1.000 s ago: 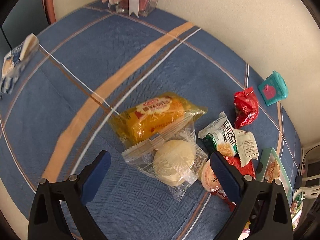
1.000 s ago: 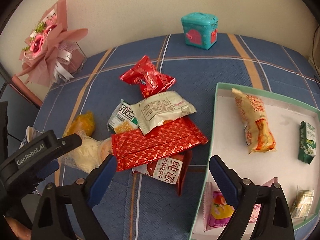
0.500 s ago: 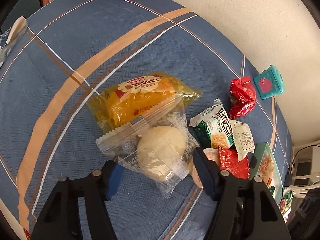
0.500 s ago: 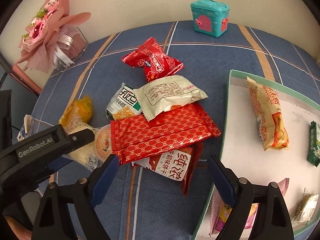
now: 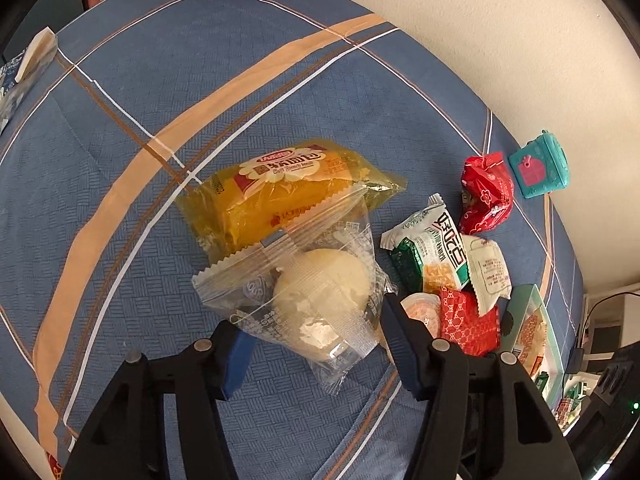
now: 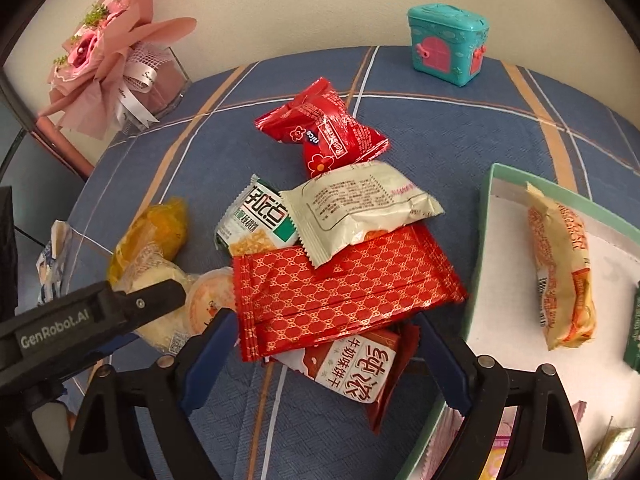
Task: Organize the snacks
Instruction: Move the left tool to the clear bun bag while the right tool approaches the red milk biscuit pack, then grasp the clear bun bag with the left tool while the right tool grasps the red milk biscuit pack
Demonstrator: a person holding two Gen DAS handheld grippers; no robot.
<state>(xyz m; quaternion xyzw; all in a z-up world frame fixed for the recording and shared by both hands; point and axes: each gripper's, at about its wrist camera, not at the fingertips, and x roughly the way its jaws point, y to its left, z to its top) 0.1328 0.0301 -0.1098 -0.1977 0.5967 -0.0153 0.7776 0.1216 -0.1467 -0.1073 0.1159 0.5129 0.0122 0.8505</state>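
Observation:
A clear bag with a pale round bun [image 5: 320,300] lies on the blue cloth, overlapping a yellow cake pack [image 5: 280,196]. My left gripper [image 5: 316,344] is closing around the bun bag, fingers at both its sides; it also shows in the right wrist view [image 6: 152,300]. My right gripper [image 6: 324,352] is open, straddling a red patterned packet [image 6: 344,292] and a red-white biscuit pack [image 6: 352,372] beneath it. A green-rimmed tray [image 6: 480,256] at the right holds an orange snack pack [image 6: 560,272] and others.
A cream packet [image 6: 356,208], a green-white packet [image 6: 256,220], a red candy bag [image 6: 324,128] and a small jelly cup [image 6: 212,296] lie in the pile. A teal toy box [image 6: 448,48] and a pink bouquet [image 6: 108,56] stand by the wall.
My left gripper moved forward and narrowed its jaws around the bun bag. My right gripper moved forward and down over the red packets.

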